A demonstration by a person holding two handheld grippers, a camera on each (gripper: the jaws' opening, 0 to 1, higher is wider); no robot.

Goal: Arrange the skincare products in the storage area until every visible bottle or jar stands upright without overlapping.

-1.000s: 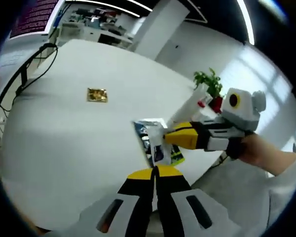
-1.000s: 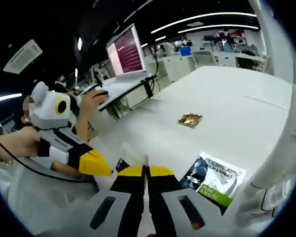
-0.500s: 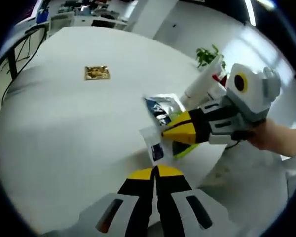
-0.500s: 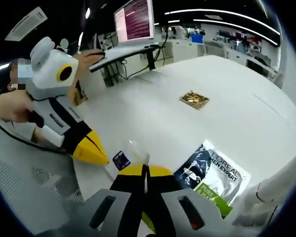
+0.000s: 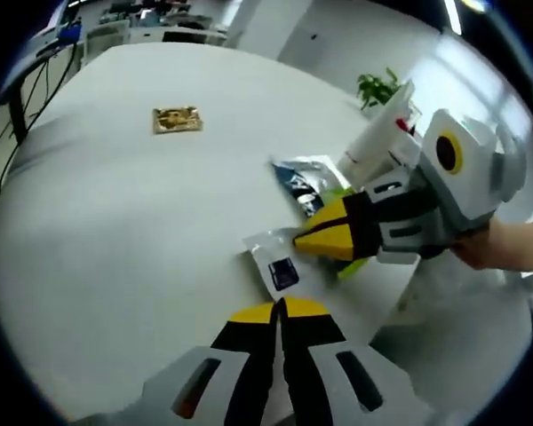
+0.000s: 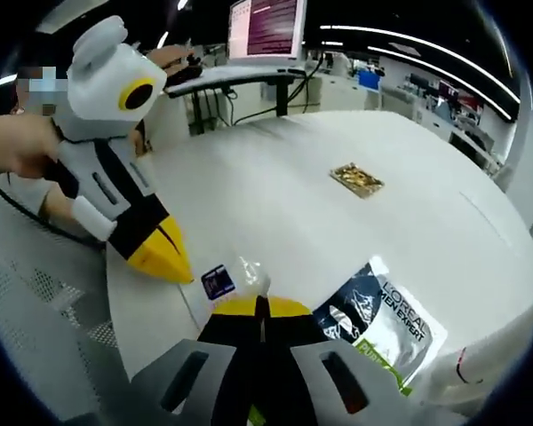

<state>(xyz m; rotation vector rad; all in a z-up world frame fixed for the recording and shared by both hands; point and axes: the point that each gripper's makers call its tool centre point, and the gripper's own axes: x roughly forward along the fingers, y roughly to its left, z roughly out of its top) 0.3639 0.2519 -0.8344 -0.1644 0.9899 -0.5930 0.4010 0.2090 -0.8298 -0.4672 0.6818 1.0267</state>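
Note:
A small clear sachet with a dark label (image 5: 280,268) lies flat on the white table (image 5: 115,231), near its edge. My right gripper (image 5: 302,240) comes in from the right and is shut on the sachet's upper edge. From the right gripper view the sachet (image 6: 234,277) sticks out just past that gripper's shut tips (image 6: 258,306). My left gripper (image 5: 278,309) is shut with nothing held, its tips just short of the sachet. In the right gripper view the left gripper (image 6: 178,271) points down beside the label. A dark L'Oreal sachet (image 5: 304,185) (image 6: 382,315) lies flat close by.
A white tube (image 5: 379,142) (image 6: 484,351) stands at the table's edge past the dark sachet. A small gold sachet (image 5: 176,119) (image 6: 356,178) lies alone further out on the table. A potted plant (image 5: 377,86) and a desk with a monitor (image 6: 271,25) lie beyond.
The right gripper has carried the small sachet off the dark L'Oreal sachet and down flat on the table nearer the edge. The left gripper has come closer to it.

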